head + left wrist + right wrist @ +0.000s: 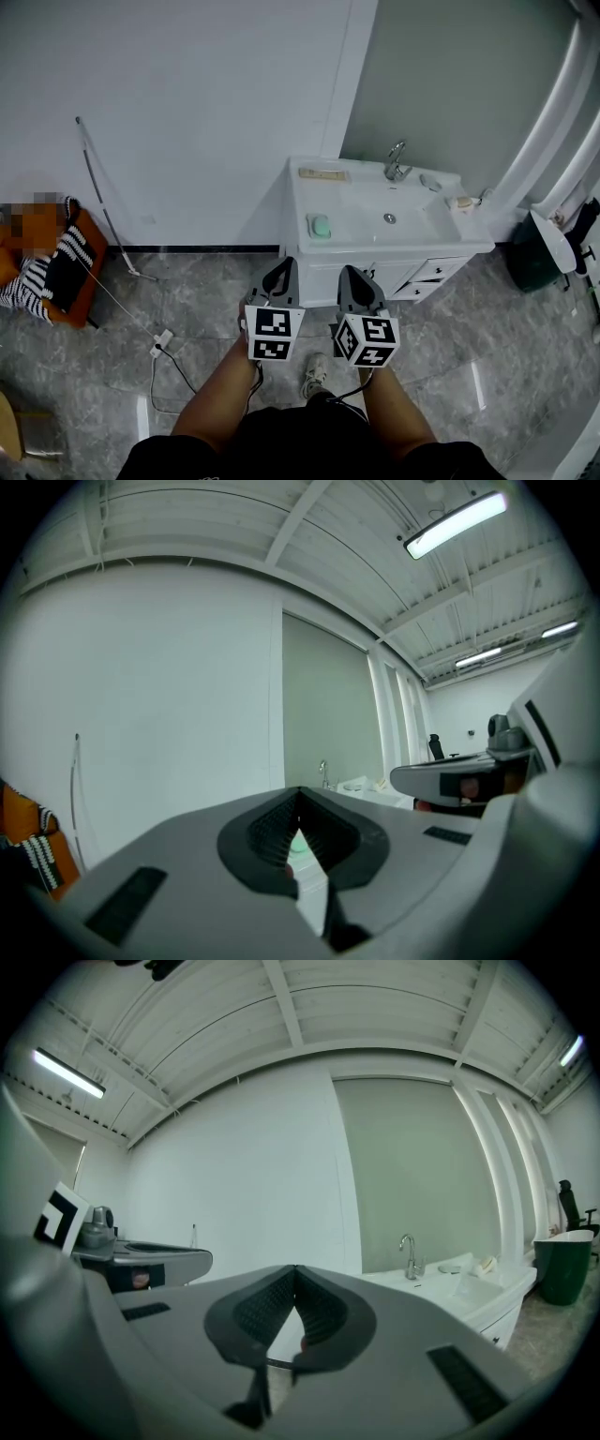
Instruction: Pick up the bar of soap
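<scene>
A pale green bar of soap point(320, 226) lies on the left part of the white vanity top point(361, 208), left of the basin. Both grippers hang side by side in front of the vanity, below its front edge and well short of the soap. My left gripper point(280, 266) is shut and empty; in the left gripper view its jaws point(299, 792) meet at the tips, and the soap point(299, 845) shows as a green patch through the gap under them. My right gripper point(354, 273) is shut and empty too, its jaws point(295, 1269) pressed together.
A chrome faucet point(396, 161) stands behind the basin, with small items at the counter's back left point(322, 173) and right point(462, 202). An orange seat with striped cloth point(52, 267) is at left, a cable and power strip point(161, 342) on the floor, a dark bin point(532, 260) at right.
</scene>
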`<state>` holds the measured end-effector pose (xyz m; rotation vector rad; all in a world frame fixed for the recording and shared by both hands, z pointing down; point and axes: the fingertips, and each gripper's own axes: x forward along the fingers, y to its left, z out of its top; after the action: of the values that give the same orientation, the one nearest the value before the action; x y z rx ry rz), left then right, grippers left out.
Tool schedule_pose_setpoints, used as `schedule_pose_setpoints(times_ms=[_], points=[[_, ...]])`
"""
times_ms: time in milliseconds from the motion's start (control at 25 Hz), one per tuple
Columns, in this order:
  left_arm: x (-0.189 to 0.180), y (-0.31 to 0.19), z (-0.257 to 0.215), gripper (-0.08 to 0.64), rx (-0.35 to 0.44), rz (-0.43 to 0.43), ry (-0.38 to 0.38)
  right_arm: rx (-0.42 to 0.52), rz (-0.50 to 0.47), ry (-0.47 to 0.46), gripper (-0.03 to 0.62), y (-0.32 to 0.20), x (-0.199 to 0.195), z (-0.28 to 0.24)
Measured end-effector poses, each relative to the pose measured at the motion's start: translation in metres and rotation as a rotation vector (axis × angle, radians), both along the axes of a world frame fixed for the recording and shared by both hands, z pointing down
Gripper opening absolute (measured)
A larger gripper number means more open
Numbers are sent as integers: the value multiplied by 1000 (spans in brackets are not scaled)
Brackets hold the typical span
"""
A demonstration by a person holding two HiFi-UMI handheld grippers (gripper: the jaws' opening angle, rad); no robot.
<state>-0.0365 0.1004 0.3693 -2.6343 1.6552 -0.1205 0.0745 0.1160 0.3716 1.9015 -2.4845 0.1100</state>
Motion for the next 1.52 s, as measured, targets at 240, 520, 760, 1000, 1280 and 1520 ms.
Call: schedule_pose_setpoints(times_ms=[240,520,760,1000,1280,1520], points=[[-3,-20,6,-2,-20,-8,6,5,-9,-19,6,-21,0,5],[9,-68,20,-2,-97,12,61,-6,0,-48,6,-67,17,8],[27,-115,29,-2,-132,19,65,-48,19,-40,6,-113,37,22],[37,-164,33,-2,-152,-14,75,-71,26,-66,6,-164,58,27],[60,-217,41,-2,-188,-28,52,-119,6,-71,6,-217,79,38],[79,-256,46,-2,-199,-51,10,-157,-37,-69,6,-256,92,55]])
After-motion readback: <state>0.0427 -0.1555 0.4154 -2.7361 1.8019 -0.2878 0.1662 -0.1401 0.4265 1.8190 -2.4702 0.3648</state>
